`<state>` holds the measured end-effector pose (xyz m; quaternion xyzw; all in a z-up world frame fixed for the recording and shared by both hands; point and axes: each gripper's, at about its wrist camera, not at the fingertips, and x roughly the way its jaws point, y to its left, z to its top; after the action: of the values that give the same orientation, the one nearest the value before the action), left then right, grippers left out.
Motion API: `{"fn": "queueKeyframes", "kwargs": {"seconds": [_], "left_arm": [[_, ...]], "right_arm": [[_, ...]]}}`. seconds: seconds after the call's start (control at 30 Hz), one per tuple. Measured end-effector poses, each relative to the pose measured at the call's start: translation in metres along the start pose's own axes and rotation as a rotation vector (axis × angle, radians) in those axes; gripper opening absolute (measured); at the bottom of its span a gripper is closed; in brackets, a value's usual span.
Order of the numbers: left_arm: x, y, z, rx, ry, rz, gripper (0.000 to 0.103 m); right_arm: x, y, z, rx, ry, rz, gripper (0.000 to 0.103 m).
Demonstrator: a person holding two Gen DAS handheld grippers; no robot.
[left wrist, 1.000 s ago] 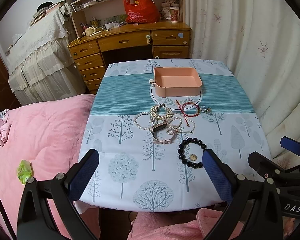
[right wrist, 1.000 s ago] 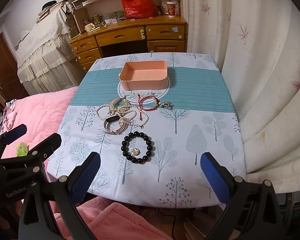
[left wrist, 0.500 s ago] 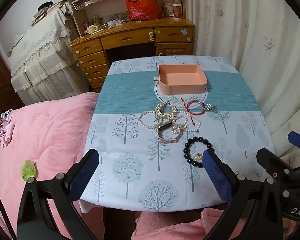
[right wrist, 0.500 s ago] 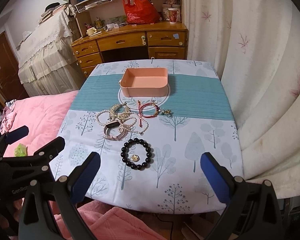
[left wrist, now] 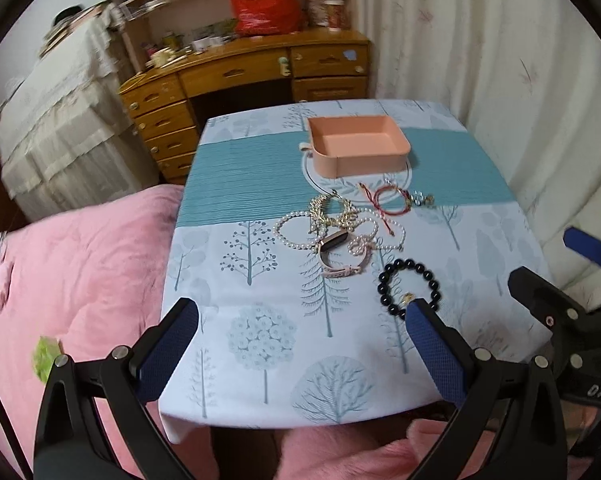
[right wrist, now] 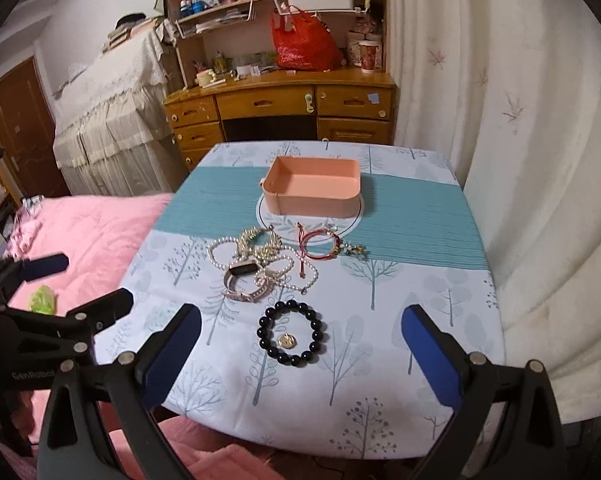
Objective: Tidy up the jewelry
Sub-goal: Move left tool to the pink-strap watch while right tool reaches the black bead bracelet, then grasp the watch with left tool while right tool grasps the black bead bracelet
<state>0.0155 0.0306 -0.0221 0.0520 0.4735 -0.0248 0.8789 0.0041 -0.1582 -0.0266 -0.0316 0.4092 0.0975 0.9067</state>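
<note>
Jewelry is seen spread across a tree-print worktop (right wrist: 400,320), with both tools held wide apart and nothing gripped. The left tool (left wrist: 300,344) is poised over the near edge; the right tool (right wrist: 300,340) is lined up just short of the black bead bracelet (right wrist: 291,333), the piece nearest the person. An empty pink tray (right wrist: 312,190) is set at the far middle of the worktop, on the teal band, well apart from the bracelet.

Nothing has yet been placed in the tray. The black bracelet is judged the likely first pick: one strand of beads would best be straddled by the right tool's fingers, closed gently so the round beads are not squirted aside, then lifted clear before being carried over the tangle.

One black bracelet with a gold charm, one pink-strapped watch (right wrist: 242,282) and one red cord bracelet (right wrist: 318,245) are counted. Pearl strands (right wrist: 220,254) and a gold chain (right wrist: 256,242) lie interlaced; their exact number cannot be told, though at least two pearl loops are visible.
</note>
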Motion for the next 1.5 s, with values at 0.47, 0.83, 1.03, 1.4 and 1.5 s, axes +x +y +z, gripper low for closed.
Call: {"fn": "queueKeyframes", "kwargs": {"seconds": [0.47,0.83,1.03,1.4,1.5], "left_arm": [[0.118,-0.005,0.013,0.302,0.007,-0.237,0.102],[0.198,-0.03,0.025,0.304,0.117,-0.311,0.099],[0.211,-0.037,0.027,0.268,0.115,-0.299,0.095],[0.213,-0.045,0.025,0.313,0.086,-0.214,0.049],[0.211,-0.043,0.025,0.311,0.107,-0.189,0.044]], "right_arm": [[0.098,0.037,-0.049,-0.146,0.199,-0.099,0.054],[0.15,0.066,-0.069,-0.326,0.295,-0.051,0.03],[0.16,0.069,-0.068,-0.461,0.318,0.023,0.025],[0.168,0.048,-0.06,-0.423,0.424,0.224,0.015],[0.171,0.032,-0.053,-0.288,0.468,0.288,0.015]]}}
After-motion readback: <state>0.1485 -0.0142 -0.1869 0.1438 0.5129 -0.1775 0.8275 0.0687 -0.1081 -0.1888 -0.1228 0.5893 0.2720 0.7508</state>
